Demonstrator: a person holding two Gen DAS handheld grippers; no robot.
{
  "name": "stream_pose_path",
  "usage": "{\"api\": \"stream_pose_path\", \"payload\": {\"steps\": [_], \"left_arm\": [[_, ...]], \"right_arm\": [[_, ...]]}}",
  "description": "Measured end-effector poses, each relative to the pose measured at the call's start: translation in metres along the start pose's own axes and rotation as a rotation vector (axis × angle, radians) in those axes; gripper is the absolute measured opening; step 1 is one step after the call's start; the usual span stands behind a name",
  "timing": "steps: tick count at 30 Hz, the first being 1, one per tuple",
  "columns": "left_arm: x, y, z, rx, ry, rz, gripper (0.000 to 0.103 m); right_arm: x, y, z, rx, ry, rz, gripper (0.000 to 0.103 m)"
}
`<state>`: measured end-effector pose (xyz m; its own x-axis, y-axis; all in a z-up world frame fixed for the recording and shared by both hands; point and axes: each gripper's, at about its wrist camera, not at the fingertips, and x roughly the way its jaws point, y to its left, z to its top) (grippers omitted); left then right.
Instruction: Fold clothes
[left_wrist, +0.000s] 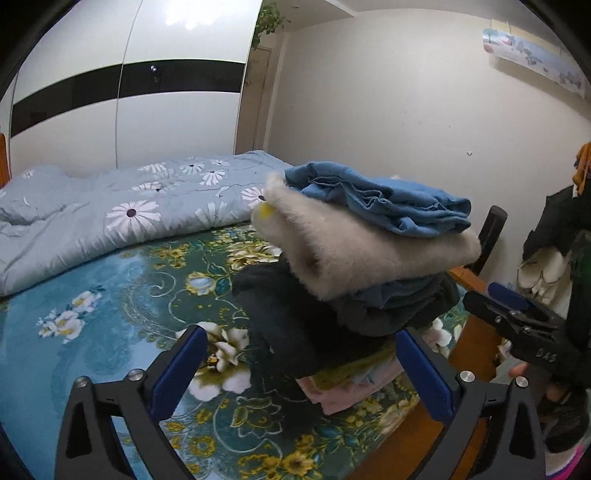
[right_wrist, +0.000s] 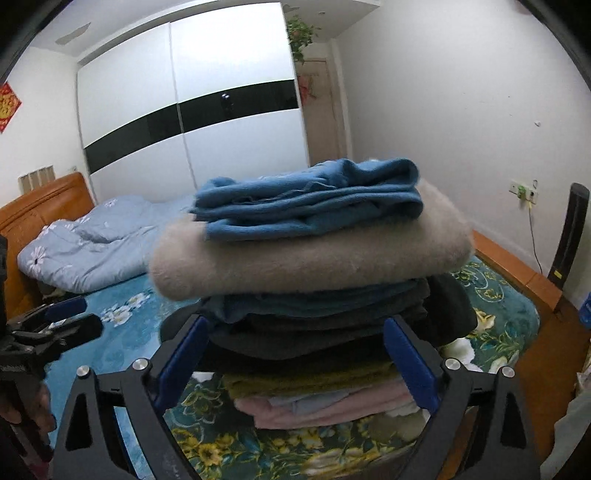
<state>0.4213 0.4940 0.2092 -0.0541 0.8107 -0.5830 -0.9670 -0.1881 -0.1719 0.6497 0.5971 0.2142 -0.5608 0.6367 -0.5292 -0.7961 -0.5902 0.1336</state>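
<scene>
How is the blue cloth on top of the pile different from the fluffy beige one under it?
The blue cloth looks thin and smooth, while the beige one looks thick and fuzzy. The blue cloth covers less space, and the beige one sticks out past it on the sides. The blue cloth lies on the very top, and the beige one sits right beneath it, on darker clothes. Both are folded and lie in the same pile on the bed.
</scene>
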Motion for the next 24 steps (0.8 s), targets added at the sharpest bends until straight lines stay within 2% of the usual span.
{"api": "stream_pose_path", "payload": {"steps": [5, 11, 14, 22, 24], "left_arm": [[-0.017, -0.001, 0.000, -0.019, 0.000, 0.009, 0.103], [-0.031, -0.008, 0.004, 0.020, 0.015, 0.125, 0.103], [-0.037, -0.014, 0.005, 0.035, 0.019, 0.116, 0.103], [-0.046, -0.031, 0.006, 0.099, 0.033, 0.152, 0.103], [-0.046, -0.033, 0.006, 0.101, 0.040, 0.138, 0.103]], "right_arm": [[-0.013, 0.013, 0.012, 0.002, 0.054, 0.003, 0.096], [-0.028, 0.030, 0.027, -0.055, 0.087, -0.010, 0.096], [-0.029, 0.034, 0.029, -0.066, 0.096, -0.030, 0.096], [-0.025, 0.039, 0.025, -0.058, 0.128, 0.004, 0.096], [-0.024, 0.040, 0.024, -0.059, 0.132, 0.006, 0.096]]}}
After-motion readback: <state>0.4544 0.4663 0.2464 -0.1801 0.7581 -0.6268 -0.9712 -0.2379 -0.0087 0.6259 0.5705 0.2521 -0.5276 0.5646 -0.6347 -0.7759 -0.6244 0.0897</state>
